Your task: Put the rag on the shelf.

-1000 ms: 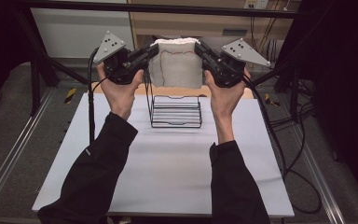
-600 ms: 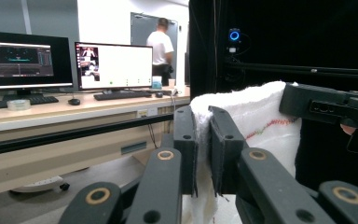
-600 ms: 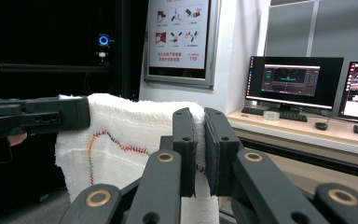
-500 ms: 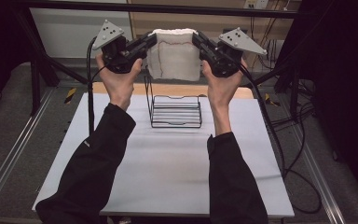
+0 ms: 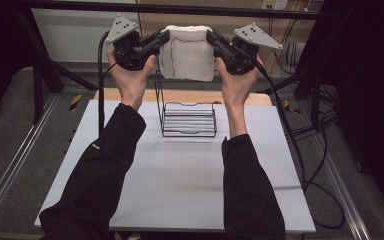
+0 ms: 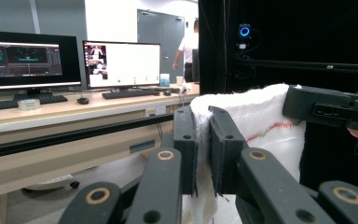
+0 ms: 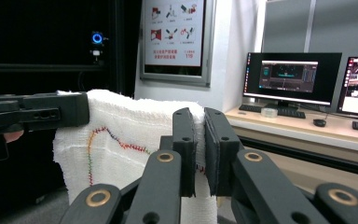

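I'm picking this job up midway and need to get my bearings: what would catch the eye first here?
A white towel with a coloured stitched line hangs spread out in the air above the far end of the table. The left gripper and the right gripper each pinch one of its top corners. Below it, a black wire rack stands on the white tabletop.

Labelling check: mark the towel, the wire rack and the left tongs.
towel [image 5: 187, 60], high view, middle of the hanging white cloth.
wire rack [image 5: 189, 120], high view, its flat barred base.
left tongs [image 6: 204, 140], left gripper view, between the two tips clamped on the towel's top corner.
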### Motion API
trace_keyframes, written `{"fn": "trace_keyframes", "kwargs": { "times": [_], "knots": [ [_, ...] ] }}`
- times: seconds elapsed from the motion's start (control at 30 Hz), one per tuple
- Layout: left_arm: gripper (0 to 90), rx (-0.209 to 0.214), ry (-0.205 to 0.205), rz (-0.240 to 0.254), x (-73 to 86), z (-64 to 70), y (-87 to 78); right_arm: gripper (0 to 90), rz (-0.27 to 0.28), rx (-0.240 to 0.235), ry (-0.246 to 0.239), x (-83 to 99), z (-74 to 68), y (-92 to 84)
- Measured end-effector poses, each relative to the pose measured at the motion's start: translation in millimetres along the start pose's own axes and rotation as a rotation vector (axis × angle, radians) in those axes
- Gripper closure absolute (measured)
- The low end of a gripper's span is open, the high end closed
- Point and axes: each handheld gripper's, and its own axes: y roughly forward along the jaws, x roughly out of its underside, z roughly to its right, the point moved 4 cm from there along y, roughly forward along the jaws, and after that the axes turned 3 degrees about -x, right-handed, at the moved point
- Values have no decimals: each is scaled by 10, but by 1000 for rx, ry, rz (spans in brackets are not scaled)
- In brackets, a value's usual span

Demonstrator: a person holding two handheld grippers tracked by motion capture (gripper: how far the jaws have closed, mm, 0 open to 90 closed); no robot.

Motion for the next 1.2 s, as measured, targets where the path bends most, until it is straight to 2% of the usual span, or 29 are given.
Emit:
{"fn": "trace_keyframes", "kwargs": {
  "times": [0.5, 0.73, 0.9, 1.2],
  "knots": [
    [822, -19, -7, -27, 182, -146, 176, 840, -46, 1, 4, 159, 126, 216],
    [822, -23, -3, -39, 241, -186, 189, 840, -63, -5, 5, 223, 151, 289],
    [821, -18, -5, -45, 293, -187, 168, 840, -69, -9, 12, 268, 137, 280],
    [822, -5, 15, -71, 421, -133, 109, 839, -92, -14, 31, 411, 104, 188]
  ]
}}
